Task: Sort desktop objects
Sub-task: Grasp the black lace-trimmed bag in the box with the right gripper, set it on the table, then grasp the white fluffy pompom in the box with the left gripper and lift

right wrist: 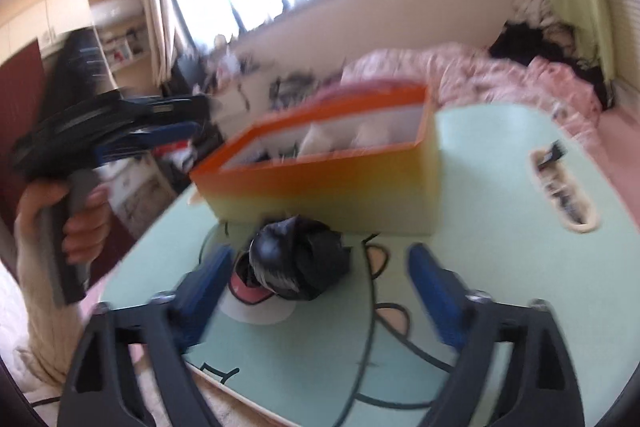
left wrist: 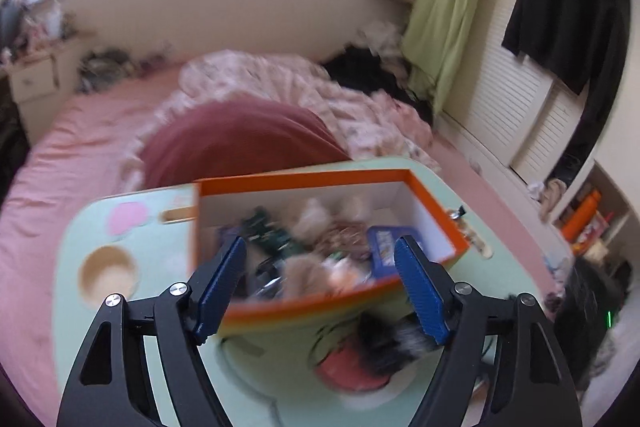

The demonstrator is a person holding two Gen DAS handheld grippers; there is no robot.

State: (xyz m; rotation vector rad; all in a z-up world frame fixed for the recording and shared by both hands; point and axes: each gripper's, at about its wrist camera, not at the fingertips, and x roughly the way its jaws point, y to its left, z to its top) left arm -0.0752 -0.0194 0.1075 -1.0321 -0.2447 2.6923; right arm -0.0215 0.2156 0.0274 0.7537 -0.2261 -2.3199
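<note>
- A bed [left wrist: 80, 131] with a pink sheet and a crumpled floral quilt [left wrist: 320, 95] was seen filling the room beyond the table, from nine to one o'clock in the left wrist view.
- A pale green table [right wrist: 480, 155] printed with a cartoon animal was seen under both grippers; a round cup recess [left wrist: 107, 273] was set into its top at about nine o'clock in the left wrist view.
- An orange-rimmed box [left wrist: 420, 187] with white inner walls was seen standing on the table. It was found packed with blurred small items, among them a blue packet [left wrist: 384, 243] at its three o'clock side.
- The left gripper [left wrist: 320, 279] was seen held above the near rim of the box, its blue pads spread apart and nothing pressed between them.
- In the right wrist view that same gripper was seen at nine o'clock, carried by a hand [right wrist: 80, 227] in a cream knitted sleeve.
- The right gripper [right wrist: 316, 291] was seen low over the table with its jaws released and wide.
- A crumpled black object [right wrist: 304, 259] was seen lying on the table just in front of the box, at twelve o'clock from the right gripper. It was between the blue pads but clear of both; what it was could not be told through the blur.
- A slot [right wrist: 560, 187] in the table at two o'clock was seen holding small items too blurred to name.
</note>
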